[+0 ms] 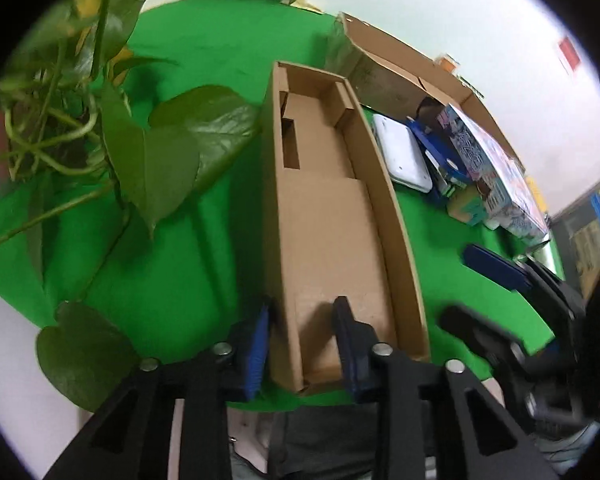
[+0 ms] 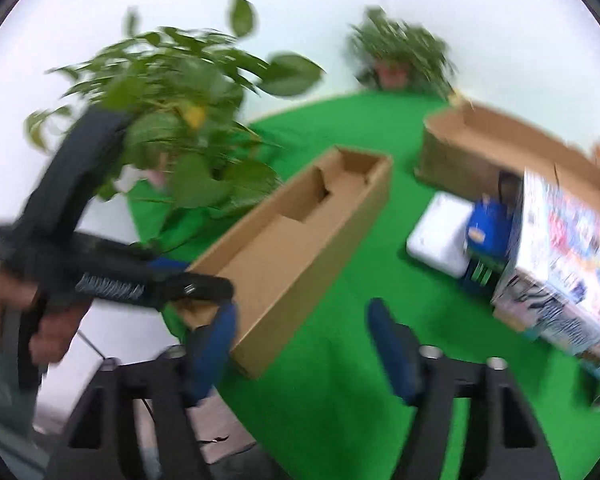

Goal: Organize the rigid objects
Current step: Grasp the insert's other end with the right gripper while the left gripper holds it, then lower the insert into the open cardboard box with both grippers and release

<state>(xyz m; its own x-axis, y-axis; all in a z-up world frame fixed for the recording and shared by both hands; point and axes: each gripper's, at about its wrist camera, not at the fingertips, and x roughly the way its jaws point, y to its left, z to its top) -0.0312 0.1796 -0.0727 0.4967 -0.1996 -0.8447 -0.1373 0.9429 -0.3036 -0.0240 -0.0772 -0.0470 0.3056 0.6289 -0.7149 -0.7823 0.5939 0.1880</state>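
The left tongs (image 1: 302,334) are seen astride the near left wall of a long, open cardboard tray (image 1: 396,216): one blue pad lies outside the wall, the other inside the tray. The jaws stand narrowly apart, but whether the pads press on the wall cannot be told. In the right wrist view a hand (image 2: 44,320) is seen on the handle of these tongs at the tray's near corner.

The right tongs (image 2: 302,328) are held about half open above the green counter (image 2: 332,380), with nothing between the pads. They are placed just beside the near end of the tray, which is not touched by them.

The tray lies lengthwise on the counter, and only cardboard inserts are seen inside it. To its right a group of things is gathered: a white flat case (image 1: 404,156), a blue box (image 2: 486,228) and a large colourful printed box (image 2: 560,264) standing close together, with smaller items among them too blurred to be named. Behind these a bigger cardboard box (image 2: 472,148) stands open. Leafy potted plants (image 1: 148,148) are set to the left of the tray and at the far edge of the counter.
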